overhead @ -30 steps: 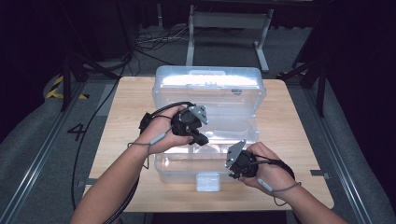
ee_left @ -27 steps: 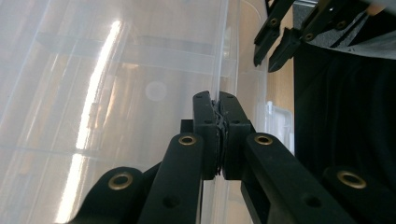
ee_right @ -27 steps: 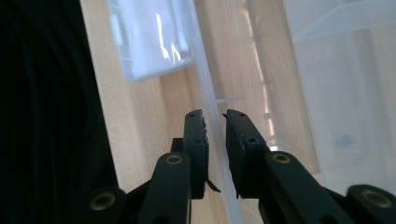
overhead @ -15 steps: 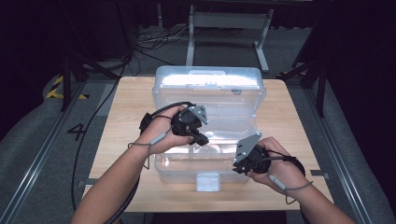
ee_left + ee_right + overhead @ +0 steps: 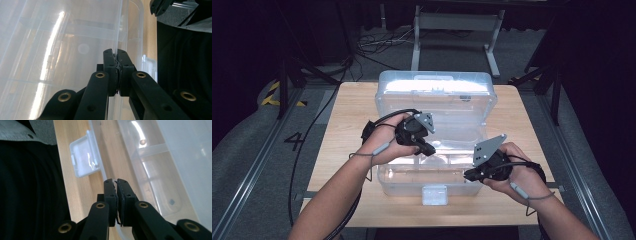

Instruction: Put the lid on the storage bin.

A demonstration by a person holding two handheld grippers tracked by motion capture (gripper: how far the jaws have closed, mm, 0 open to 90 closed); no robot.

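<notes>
On the wooden tabletop (image 5: 347, 120), ringed by dark floor, our clear plastic box (image 5: 437, 95) sits at the middle, its lid raised toward the far edge. Our left gripper (image 5: 424, 148) is clamped on a thin clear wall inside. Our right gripper (image 5: 467, 175) has just been closing and has lifted by the near-right rim; it seems pinched on that rim, ready to steady the box.

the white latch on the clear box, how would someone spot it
On the wooden table sits a clear plastic box, opened. Follow its front wall to the middle of the near edge: the latch is the small milky-white flap there, opaque where everything around it is see-through.
</notes>
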